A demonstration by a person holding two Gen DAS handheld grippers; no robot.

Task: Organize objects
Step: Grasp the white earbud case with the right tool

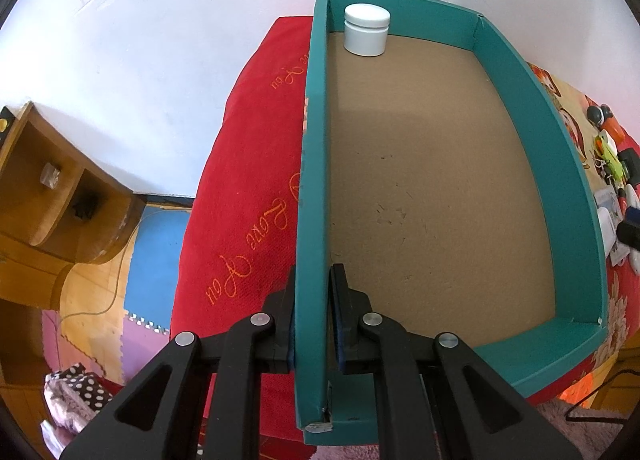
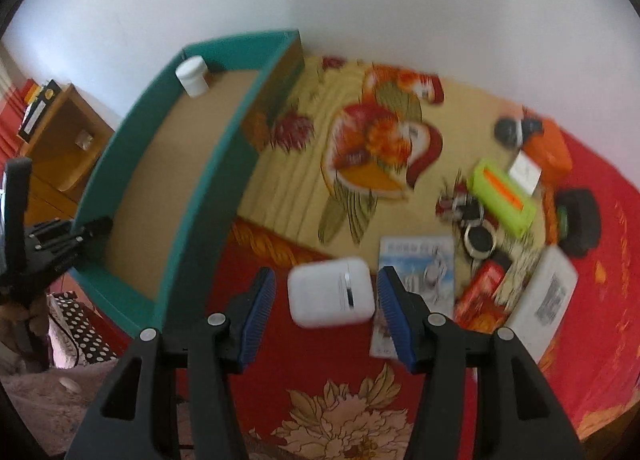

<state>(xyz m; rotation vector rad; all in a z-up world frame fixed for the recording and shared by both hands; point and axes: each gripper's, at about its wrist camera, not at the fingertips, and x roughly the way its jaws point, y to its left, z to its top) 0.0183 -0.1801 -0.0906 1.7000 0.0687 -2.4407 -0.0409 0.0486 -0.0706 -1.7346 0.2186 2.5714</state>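
A teal box [image 1: 556,148] with a brown floor lies on the red bedspread; a white jar [image 1: 367,29] stands in its far left corner. My left gripper [image 1: 312,312] is shut on the box's left wall near its near corner. In the right wrist view the same box [image 2: 208,164] and jar [image 2: 193,75] show at left. My right gripper [image 2: 326,300] is open, with a white earbud case [image 2: 331,292] lying on the bedspread between its fingers, touching neither. My left gripper also shows on the box's near end [image 2: 86,234].
Several small items lie on the bed to the right: a green case [image 2: 502,192], an orange box [image 2: 548,150], a red pack [image 2: 480,292], a white box [image 2: 544,300], a booklet [image 2: 416,272], a black object [image 2: 580,220]. A wooden shelf [image 1: 52,188] stands at left.
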